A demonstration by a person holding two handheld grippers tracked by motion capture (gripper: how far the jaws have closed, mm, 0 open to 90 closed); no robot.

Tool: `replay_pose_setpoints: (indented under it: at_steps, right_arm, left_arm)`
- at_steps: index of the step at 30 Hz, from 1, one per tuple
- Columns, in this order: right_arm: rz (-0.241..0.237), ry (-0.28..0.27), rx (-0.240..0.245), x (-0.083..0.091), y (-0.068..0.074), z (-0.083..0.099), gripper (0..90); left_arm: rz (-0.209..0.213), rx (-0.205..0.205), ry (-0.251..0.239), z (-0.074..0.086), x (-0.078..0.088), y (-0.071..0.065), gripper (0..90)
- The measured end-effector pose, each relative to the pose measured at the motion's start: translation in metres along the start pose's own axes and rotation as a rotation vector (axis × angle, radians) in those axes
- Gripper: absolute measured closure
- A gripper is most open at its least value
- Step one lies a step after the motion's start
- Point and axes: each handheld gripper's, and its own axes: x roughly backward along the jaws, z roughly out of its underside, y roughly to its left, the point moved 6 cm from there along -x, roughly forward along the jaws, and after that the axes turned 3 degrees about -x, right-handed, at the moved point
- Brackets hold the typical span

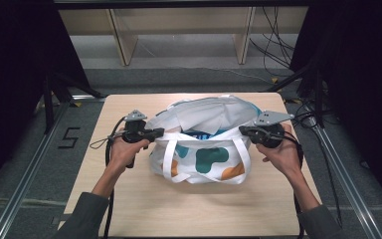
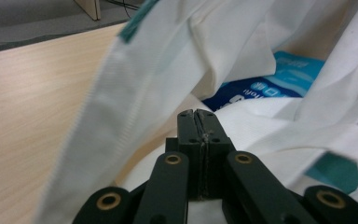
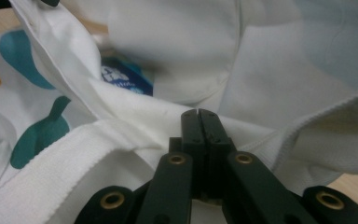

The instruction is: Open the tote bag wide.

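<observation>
High view: a white tote bag (image 1: 206, 144) with teal and orange blobs lies mid-worktop (image 1: 129, 199), its mouth pulled wide between my hands; my left gripper (image 1: 155, 133) meets its left rim, my right gripper (image 1: 244, 131) its right rim. Left gripper view: my fingers (image 2: 188, 140) are pressed flat together at the bag's white cloth, though whether any fabric is pinched between them I cannot tell; a blue packet (image 2: 265, 84) lies inside. Right gripper view: my fingers (image 3: 191, 135) are likewise closed at the hem, grip uncertain; the blue packet (image 3: 126, 79) shows beyond.
</observation>
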Motion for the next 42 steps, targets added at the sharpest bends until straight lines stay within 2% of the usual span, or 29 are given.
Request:
replay_pose_setpoints:
  at_steps: [3,5,7,10,11,14,15,17,18,20,21,22,24,25,26,27,28,29,30,31,32,34,35,36,37,38,39,40,42]
  right_arm:
    - [-0.001,0.016,-0.009,-0.004,-0.001,0.010,90.0]
    - [0.000,0.014,-0.028,-0.007,-0.001,0.016,90.0]
    - [-0.002,0.025,-0.046,-0.008,-0.001,0.023,90.0]
    - [-0.005,0.029,-0.047,-0.013,-0.003,0.031,90.0]
    - [-0.010,0.038,-0.056,-0.013,-0.003,0.034,90.0]
    - [-0.022,0.026,-0.054,-0.015,-0.003,0.037,90.0]
    - [-0.018,0.035,-0.083,-0.014,0.000,0.041,90.0]
    - [-0.012,0.040,-0.075,-0.015,0.000,0.044,90.0]
    - [-0.012,0.040,-0.085,-0.015,0.002,0.045,90.0]
    - [-0.014,0.037,-0.081,-0.015,0.001,0.045,90.0]
    - [-0.014,0.034,-0.088,-0.014,0.001,0.045,90.0]
    - [0.007,0.025,-0.063,-0.011,0.002,0.039,90.0]
    - [0.010,0.026,-0.042,-0.009,0.002,0.035,90.0]
    - [0.007,-0.015,-0.026,-0.005,0.007,0.021,90.0]
    - [-0.002,-0.020,-0.031,-0.003,0.009,0.016,90.0]
    - [-0.002,-0.020,-0.031,-0.003,0.009,0.016,90.0]
    - [-0.027,-0.050,-0.030,-0.005,0.017,-0.002,90.0]
    - [-0.027,-0.050,-0.030,-0.005,0.017,-0.002,90.0]
    - [-0.046,-0.047,0.008,-0.013,0.025,-0.015,90.0]
    - [-0.046,-0.047,0.008,-0.013,0.025,-0.015,90.0]
    - [-0.066,-0.023,0.035,-0.023,0.034,-0.024,90.0]
    - [-0.073,-0.008,0.036,-0.026,0.037,-0.025,90.0]
    - [-0.104,0.042,0.038,-0.039,0.046,-0.025,90.0]
    - [-0.104,0.042,0.038,-0.039,0.046,-0.025,90.0]
    - [-0.118,0.070,0.045,-0.043,0.049,-0.022,90.0]
    - [-0.164,0.139,0.052,-0.050,0.054,-0.012,90.0]
    - [-0.164,0.139,0.052,-0.050,0.054,-0.012,90.0]
    - [-0.202,0.169,0.057,-0.051,0.059,-0.004,90.0]
    - [-0.222,0.172,0.074,-0.049,0.062,-0.001,90.0]
  left_arm:
    - [0.006,0.004,0.024,0.009,-0.007,0.000,89.0]
    - [0.011,-0.013,0.046,0.015,-0.011,0.000,89.2]
    - [0.013,-0.001,0.044,0.019,-0.015,-0.001,89.4]
    - [-0.002,-0.018,0.068,0.025,-0.015,0.002,89.4]
    - [-0.008,-0.013,0.058,0.025,-0.015,0.002,89.4]
    - [-0.007,-0.025,0.074,0.030,-0.015,0.003,89.5]
    - [-0.009,-0.030,0.079,0.033,-0.017,0.002,89.6]
    - [-0.022,-0.022,0.061,0.033,-0.018,0.000,89.6]
    - [-0.015,-0.048,0.086,0.033,-0.016,0.001,89.5]
    - [-0.016,-0.042,0.082,0.032,-0.016,0.000,89.6]
    - [-0.020,-0.045,0.081,0.030,-0.015,0.001,89.5]
    - [-0.021,-0.038,0.068,0.026,-0.012,0.000,89.4]
    - [-0.016,-0.043,0.060,0.021,-0.009,-0.001,89.4]
    - [-0.013,-0.042,0.029,0.009,-0.007,-0.006,89.2]
    - [-0.022,-0.064,0.022,0.001,-0.004,-0.008,89.1]
    - [-0.022,-0.064,0.022,0.001,-0.004,-0.008,89.0]
    - [-0.017,-0.087,0.004,-0.016,-0.004,-0.014,89.0]
    - [-0.017,-0.087,0.004,-0.016,-0.004,-0.014,89.0]
    - [-0.036,-0.134,0.025,-0.032,-0.008,-0.016,89.0]
    - [-0.036,-0.134,0.025,-0.032,-0.008,-0.016,88.9]
    - [-0.040,-0.144,0.048,-0.044,-0.018,-0.017,88.9]
    - [-0.040,-0.151,0.067,-0.049,-0.024,-0.017,88.9]
    - [-0.054,-0.153,0.096,-0.054,-0.034,-0.015,88.8]
    - [-0.054,-0.153,0.096,-0.054,-0.034,-0.015,88.8]
    - [-0.050,-0.154,0.122,-0.055,-0.041,-0.012,88.8]
    - [-0.055,-0.138,0.135,-0.056,-0.050,-0.009,89.0]
    - [-0.055,-0.138,0.135,-0.056,-0.050,-0.009,89.1]
    - [-0.065,-0.105,0.142,-0.056,-0.059,-0.002,89.2]
    - [-0.076,-0.090,0.158,-0.054,-0.063,0.003,89.2]
